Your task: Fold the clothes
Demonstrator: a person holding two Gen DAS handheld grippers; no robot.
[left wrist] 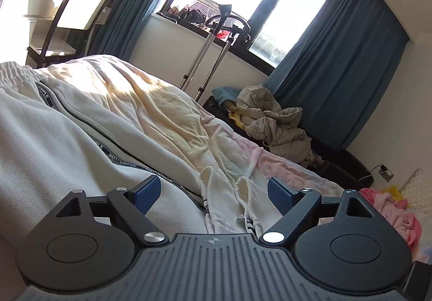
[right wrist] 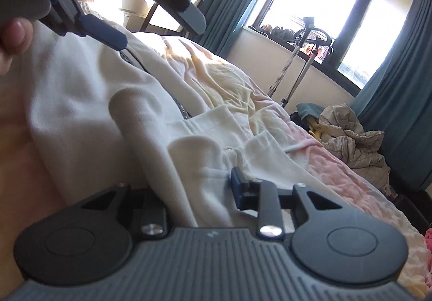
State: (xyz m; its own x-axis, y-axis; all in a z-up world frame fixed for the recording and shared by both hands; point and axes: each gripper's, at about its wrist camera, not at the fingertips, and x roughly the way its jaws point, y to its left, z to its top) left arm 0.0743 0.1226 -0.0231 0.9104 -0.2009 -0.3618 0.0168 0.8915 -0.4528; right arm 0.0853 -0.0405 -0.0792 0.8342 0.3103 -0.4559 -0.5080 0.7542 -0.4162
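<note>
A cream garment [left wrist: 54, 133] with an elastic band and a black "NOT SIMPLE" tape stripe [left wrist: 108, 147] lies spread on the bed. Its drawstring ends [left wrist: 248, 220] rest near my left gripper [left wrist: 213, 183], which hovers low over the cloth, open wide, with nothing pinched. In the right wrist view the same garment [right wrist: 81, 101] is bunched in folds. My right gripper [right wrist: 189, 179] stands partly open with a fold of the cloth lying between its jaws; the left finger is hidden under the fabric. My left gripper [right wrist: 160, 32] shows at the top left, with a person's fingertip [right wrist: 14, 35] beside it.
The bed cover [left wrist: 162, 112] is pale yellow and pink. Past the bed's far side a beige puffer jacket [left wrist: 272, 123] lies on a dark case, a steamer stand [left wrist: 205, 58] rises before the window, and teal curtains [left wrist: 351, 58] hang. Pink clothes [left wrist: 391, 209] lie at the right.
</note>
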